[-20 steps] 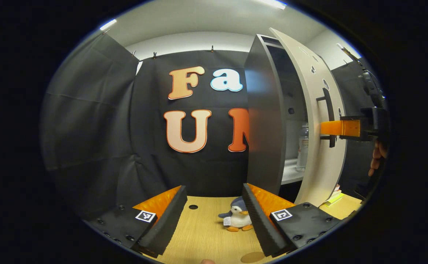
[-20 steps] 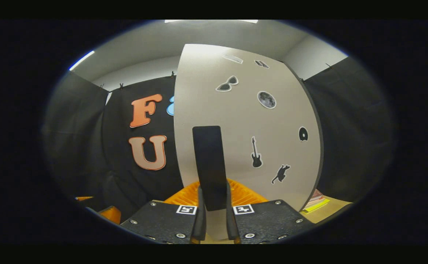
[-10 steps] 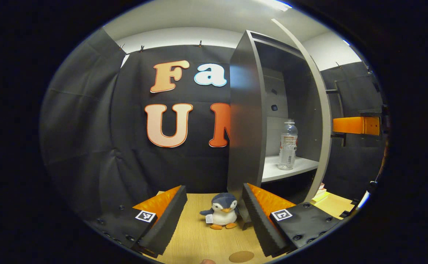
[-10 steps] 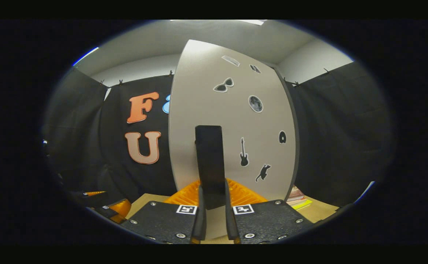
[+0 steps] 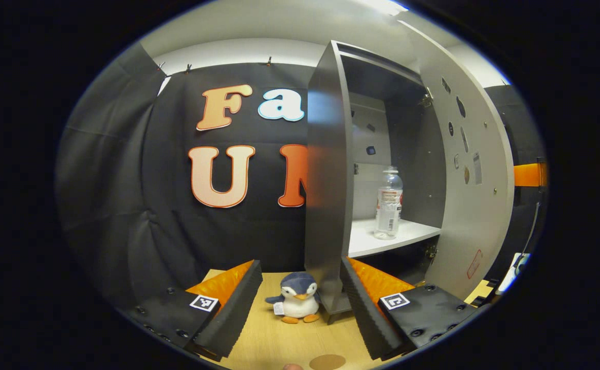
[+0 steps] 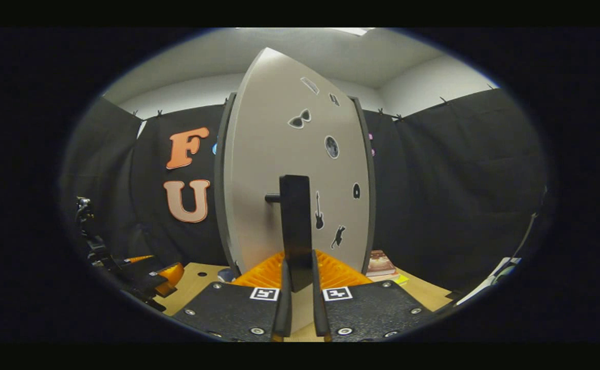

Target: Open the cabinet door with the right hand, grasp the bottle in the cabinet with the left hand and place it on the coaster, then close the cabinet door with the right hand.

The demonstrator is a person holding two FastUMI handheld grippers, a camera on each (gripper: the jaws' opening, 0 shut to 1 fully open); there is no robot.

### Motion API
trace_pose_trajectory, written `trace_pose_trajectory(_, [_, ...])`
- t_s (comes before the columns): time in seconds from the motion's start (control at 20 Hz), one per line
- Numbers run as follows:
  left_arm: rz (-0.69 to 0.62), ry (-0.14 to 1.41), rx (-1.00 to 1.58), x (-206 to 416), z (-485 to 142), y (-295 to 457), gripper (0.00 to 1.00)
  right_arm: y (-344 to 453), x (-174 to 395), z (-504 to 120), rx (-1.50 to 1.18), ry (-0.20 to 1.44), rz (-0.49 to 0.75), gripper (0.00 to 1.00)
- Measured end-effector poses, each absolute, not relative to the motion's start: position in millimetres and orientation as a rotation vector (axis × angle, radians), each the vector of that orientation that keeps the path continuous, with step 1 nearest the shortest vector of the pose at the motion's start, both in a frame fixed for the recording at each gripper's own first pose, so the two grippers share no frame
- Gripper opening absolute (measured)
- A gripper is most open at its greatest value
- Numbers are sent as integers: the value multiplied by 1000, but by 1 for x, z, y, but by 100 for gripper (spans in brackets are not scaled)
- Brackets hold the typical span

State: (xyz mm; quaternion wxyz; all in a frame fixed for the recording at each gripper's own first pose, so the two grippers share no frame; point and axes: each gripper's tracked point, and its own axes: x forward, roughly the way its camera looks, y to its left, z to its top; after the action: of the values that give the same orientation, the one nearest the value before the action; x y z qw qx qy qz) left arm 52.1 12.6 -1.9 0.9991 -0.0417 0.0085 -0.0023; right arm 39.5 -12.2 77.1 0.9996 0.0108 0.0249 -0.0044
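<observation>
The grey cabinet (image 5: 325, 195) stands with its door (image 5: 477, 174) swung wide to the right. Inside, a clear plastic bottle (image 5: 388, 203) stands upright on the white shelf (image 5: 366, 241). A round brown coaster (image 5: 327, 361) lies on the wooden table at the near edge. My left gripper (image 5: 300, 266) is open, low over the table, well short of the bottle. In the right gripper view, my right gripper (image 6: 297, 270) is shut on the door's black bar handle (image 6: 295, 221), against the stickered outer face (image 6: 279, 154). Part of it pokes out past the door edge (image 5: 530, 174).
A small penguin plush (image 5: 297, 304) sits on the table (image 5: 274, 341) between my left fingers, beside the cabinet's foot. A stack of books (image 6: 381, 262) lies behind the door. My left gripper (image 6: 150, 273) appears low at the left. Black cloth walls close in all around.
The door has swung from ajar to wide open with my right gripper holding its handle. The bottle, half hidden before, now stands in full sight. The left gripper stayed open.
</observation>
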Motion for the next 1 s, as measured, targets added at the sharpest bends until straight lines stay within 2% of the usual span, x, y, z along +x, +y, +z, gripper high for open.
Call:
trace_pose_trajectory(0.35, [-20, 18, -92, 47, 3, -22, 98, -43, 26, 76, 17, 58, 32, 17])
trace_pose_trajectory(0.65, [-55, 27, -102, 49, 4, -61, 97, -94, 13, 74, -65, 68, 10, 14])
trace_pose_trajectory(0.85, [-83, 16, -100, 46, 11, -93, 97, -144, 10, 77, -235, 61, -55, 18])
trace_pose_trajectory(0.9, [-87, 13, -104, 45, 12, -99, 98, -162, 7, 78, -277, 60, -86, 16])
trace_pose_trajectory(1.0, [-100, 19, -115, 40, 11, -114, 98, -187, 0, 76, -245, 56, -66, 14])
